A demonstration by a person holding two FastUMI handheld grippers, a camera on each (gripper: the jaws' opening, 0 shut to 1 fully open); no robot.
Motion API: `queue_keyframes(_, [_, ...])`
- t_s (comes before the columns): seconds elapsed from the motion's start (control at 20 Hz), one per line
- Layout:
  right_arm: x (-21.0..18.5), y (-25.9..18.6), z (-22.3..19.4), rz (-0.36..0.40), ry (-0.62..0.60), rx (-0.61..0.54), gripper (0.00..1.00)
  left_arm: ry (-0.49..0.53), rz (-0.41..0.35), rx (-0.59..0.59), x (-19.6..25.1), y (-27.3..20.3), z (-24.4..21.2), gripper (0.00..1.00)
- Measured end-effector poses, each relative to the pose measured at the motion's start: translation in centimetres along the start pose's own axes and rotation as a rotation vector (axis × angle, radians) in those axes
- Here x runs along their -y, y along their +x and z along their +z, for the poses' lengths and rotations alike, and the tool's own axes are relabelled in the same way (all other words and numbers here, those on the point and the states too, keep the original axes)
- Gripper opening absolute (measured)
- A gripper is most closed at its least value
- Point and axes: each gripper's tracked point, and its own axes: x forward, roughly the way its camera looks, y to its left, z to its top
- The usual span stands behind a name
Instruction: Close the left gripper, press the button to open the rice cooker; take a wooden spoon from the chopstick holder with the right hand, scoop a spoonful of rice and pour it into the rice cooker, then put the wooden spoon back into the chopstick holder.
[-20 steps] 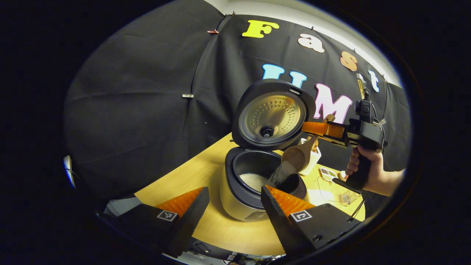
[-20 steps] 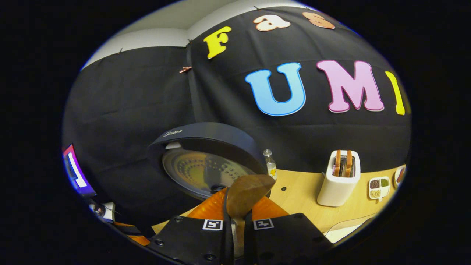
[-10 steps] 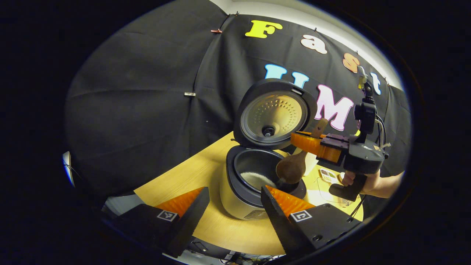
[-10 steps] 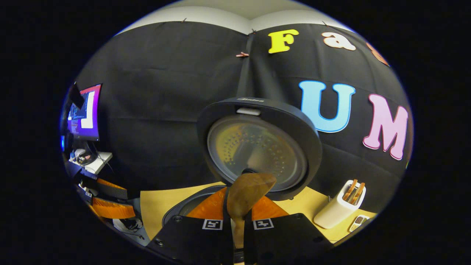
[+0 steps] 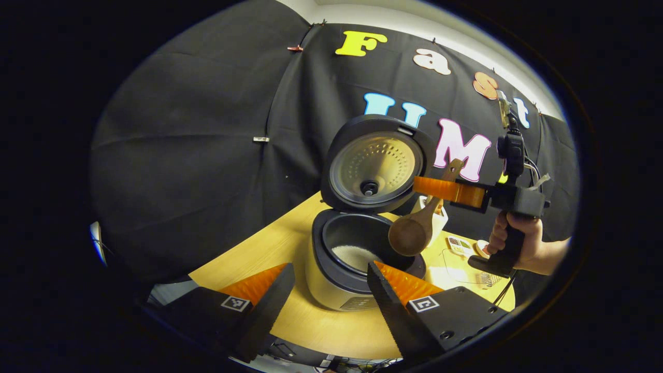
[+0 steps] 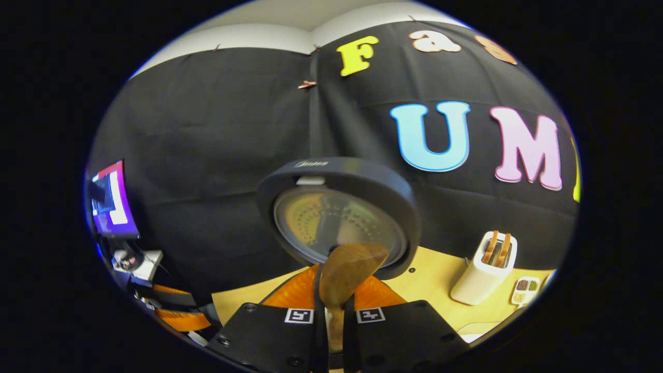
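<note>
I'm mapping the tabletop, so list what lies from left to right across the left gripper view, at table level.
Rice cooker with its lid up → wooden spoon hanging over the cooker's right rim → right gripper shut on the spoon's handle → the hand that holds that gripper.

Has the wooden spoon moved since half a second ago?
Yes. In the left gripper view the wooden spoon, held by the right claw, has lifted slightly, away from the rice cooker pot rim.
</note>
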Motion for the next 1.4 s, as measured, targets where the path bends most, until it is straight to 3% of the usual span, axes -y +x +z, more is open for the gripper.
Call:
queue_keyframes(0.3, [8.1,-7.2,3.5,-0.179,0.193,0.073,0.15,0.026,-0.081,0.063,3.9,0.5,1.9,0.95])
queue_keyframes(0.55, [18.3,-15.7,4.0,-0.417,0.356,0.117,0.15,0.076,-0.153,0.098,8.5,1.8,3.3,0.95])
queue_keyframes(0.85, [30.4,-26.7,1.7,-0.711,0.41,0.177,0.15,0.104,-0.198,0.091,13.3,2.7,3.8,0.95])
queue_keyframes(1.15, [39.1,-32.7,-0.9,-0.861,0.567,0.223,0.15,0.058,-0.115,0.099,15.6,3.2,5.1,0.95])
queue_keyframes(1.4, [45.2,-35.0,-4.7,-0.941,0.68,0.209,0.15,0.008,0.027,0.097,15.3,2.7,5.6,0.95])
